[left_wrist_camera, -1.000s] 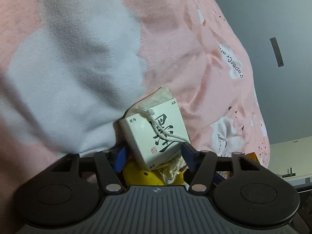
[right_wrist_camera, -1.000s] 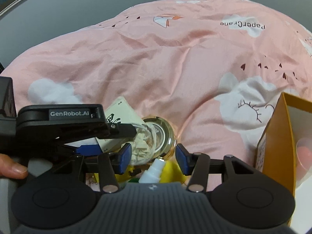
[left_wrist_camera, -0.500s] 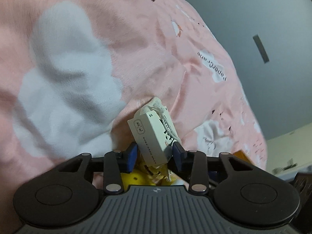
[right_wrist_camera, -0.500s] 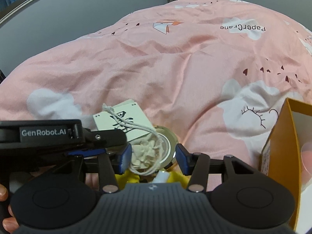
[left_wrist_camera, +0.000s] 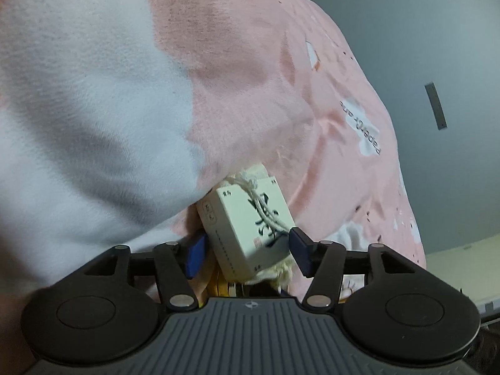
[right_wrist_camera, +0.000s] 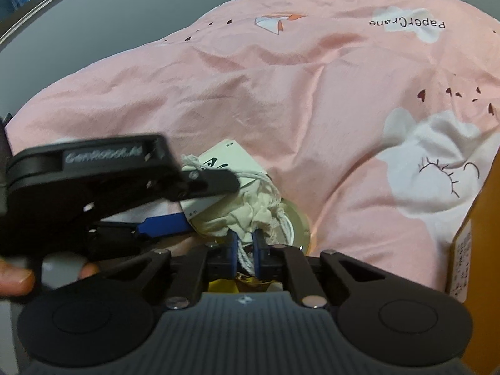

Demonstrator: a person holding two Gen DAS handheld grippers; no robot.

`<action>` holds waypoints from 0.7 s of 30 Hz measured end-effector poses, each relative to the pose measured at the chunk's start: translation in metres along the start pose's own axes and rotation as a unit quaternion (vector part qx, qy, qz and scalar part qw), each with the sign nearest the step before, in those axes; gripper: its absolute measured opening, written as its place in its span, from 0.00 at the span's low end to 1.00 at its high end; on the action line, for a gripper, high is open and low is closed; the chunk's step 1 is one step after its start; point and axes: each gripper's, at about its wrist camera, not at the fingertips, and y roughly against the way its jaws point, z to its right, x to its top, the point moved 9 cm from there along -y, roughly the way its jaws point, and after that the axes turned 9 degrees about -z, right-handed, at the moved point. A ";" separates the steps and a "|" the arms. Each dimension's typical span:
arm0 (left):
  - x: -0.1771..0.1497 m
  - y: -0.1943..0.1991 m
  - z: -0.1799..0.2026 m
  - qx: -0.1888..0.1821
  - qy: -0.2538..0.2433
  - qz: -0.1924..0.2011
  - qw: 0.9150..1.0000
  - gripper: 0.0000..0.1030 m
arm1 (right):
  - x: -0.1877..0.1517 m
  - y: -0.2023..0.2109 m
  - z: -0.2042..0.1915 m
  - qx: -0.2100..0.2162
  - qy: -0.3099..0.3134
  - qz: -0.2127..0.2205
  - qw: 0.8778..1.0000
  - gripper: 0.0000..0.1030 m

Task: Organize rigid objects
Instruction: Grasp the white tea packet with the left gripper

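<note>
The small cream card box (left_wrist_camera: 250, 228) was a stiff rectangular block with a large black character printed on its broad face, a knotted white cotton cord (left_wrist_camera: 250, 187) lying across it. It sat between the blue pads of the left gripper (left_wrist_camera: 247, 250), whose jaws stood apart with a gap showing on the right side, so the box rested between them rather than being pinched. Half a second before, those pads had been pressed against the box; the jaws had since widened. The box's long axis ran from the near gripper away toward the far left, its far end nosing into the soft, fuzzy pink duvet (left_wrist_camera: 250, 78) with its white cloud patches. In the right wrist view the crumpled cream cloth pouch (right_wrist_camera: 250, 212) lay bunched over a round gold-rimmed glass jar (right_wrist_camera: 300, 231), with the box (right_wrist_camera: 225, 156) just beyond it under the black body of the left gripper (right_wrist_camera: 175, 215). The right gripper (right_wrist_camera: 244, 250) had drawn its blue pads nearly together on the twisted white cord (right_wrist_camera: 245, 257), where earlier they had stood wide open around the jar. A smooth orange carton (right_wrist_camera: 481, 234) stood at the right edge on the bed.
</note>
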 end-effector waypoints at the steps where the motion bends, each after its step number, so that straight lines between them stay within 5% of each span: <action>1: 0.002 -0.002 -0.001 0.000 0.002 0.003 1.000 0.64 | 0.000 0.000 0.000 0.000 0.000 0.000 1.000 0.07; 5: 0.006 -0.001 -0.006 -0.008 0.016 0.015 1.000 0.52 | 0.000 -0.001 0.000 -0.001 0.000 0.000 1.000 0.07; 11: 0.005 0.018 0.009 0.001 -0.036 0.045 0.998 0.38 | 0.000 -0.002 0.000 -0.006 0.000 0.000 1.000 0.10; 14: 0.006 0.036 0.021 0.018 -0.080 0.068 0.994 0.32 | -0.001 0.003 0.002 -0.016 -0.010 0.006 1.000 0.42; 21: -0.005 0.067 0.027 0.073 -0.133 0.038 0.988 0.29 | -0.005 0.007 0.009 -0.004 -0.028 0.009 1.000 0.47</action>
